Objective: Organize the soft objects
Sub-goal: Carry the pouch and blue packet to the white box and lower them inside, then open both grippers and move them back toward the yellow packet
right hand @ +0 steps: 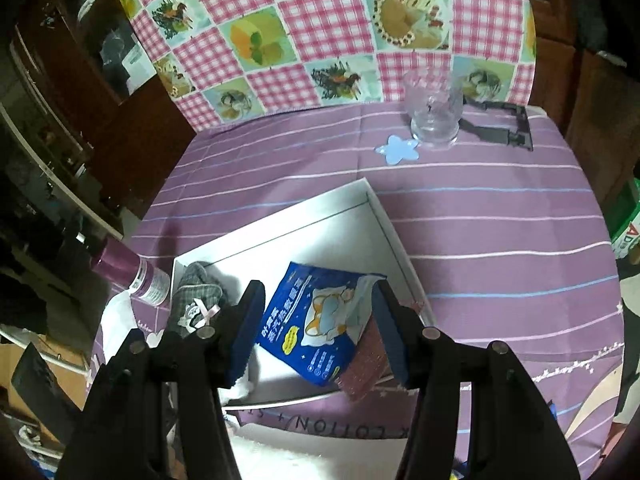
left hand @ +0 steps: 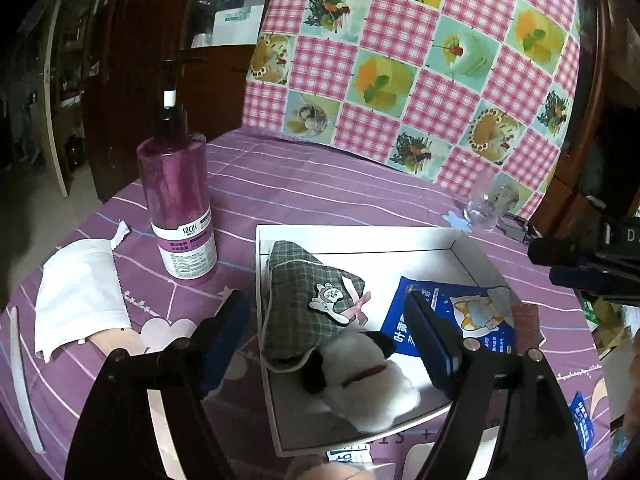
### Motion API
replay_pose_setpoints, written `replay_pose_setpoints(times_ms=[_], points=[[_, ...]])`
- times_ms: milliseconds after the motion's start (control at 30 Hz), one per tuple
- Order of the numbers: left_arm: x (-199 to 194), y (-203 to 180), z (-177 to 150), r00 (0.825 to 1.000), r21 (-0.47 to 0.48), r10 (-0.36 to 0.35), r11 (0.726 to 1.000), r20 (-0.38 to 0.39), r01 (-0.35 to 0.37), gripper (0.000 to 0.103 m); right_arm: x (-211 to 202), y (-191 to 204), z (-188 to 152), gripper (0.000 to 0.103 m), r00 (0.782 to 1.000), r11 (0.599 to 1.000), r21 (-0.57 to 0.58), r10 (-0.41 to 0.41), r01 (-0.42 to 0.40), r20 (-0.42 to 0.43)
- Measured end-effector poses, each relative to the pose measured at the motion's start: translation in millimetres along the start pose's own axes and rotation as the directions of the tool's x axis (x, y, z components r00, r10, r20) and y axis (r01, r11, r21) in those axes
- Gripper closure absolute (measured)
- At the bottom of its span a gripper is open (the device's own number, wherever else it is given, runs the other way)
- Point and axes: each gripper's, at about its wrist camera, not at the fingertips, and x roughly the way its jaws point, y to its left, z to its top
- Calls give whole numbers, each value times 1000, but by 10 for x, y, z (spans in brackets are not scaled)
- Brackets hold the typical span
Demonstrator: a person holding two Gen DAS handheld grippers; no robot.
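A shallow white box (left hand: 360,236) lies on the purple striped cloth. Inside it are a grey plaid pouch (left hand: 304,304) with a pink bow, a white and black plush dog (left hand: 372,388) and a blue packet (left hand: 472,320) printed with a corgi. My left gripper (left hand: 332,332) is open just above the plush and the pouch, its pads clear of both. My right gripper (right hand: 320,320) hangs open over the blue packet (right hand: 316,328) without touching it; in the left wrist view it (left hand: 560,264) shows at the right edge. The grey plaid pouch (right hand: 196,300) sits left of it.
A purple pump bottle (left hand: 180,200) and a folded white cloth (left hand: 80,300) lie left of the box. A clear glass (right hand: 434,112), a blue star cutout (right hand: 398,148) and a black bracket (right hand: 500,128) sit beyond it. A checkered cushion (left hand: 400,60) stands behind. A glittery pink piece (right hand: 366,364) leans on the box's near right side.
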Motion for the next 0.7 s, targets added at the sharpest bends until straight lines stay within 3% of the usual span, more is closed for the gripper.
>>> replay_pose_setpoints(times_ms=[333,467,700], points=[[-110,-119,-18,999,56,16,998,35,-18,19,276,56,-78,46,988,998,-25,-65,62,-143],[-122,-158,-25,1000,73,2,997,8,-2,18,286,100,-105,46,986,996,-36,-84,79,-144],[-212,-206,-72,999,89,14,996,42,-18,18,195,243,-133,46,986,989,-81,-134,126,-104]])
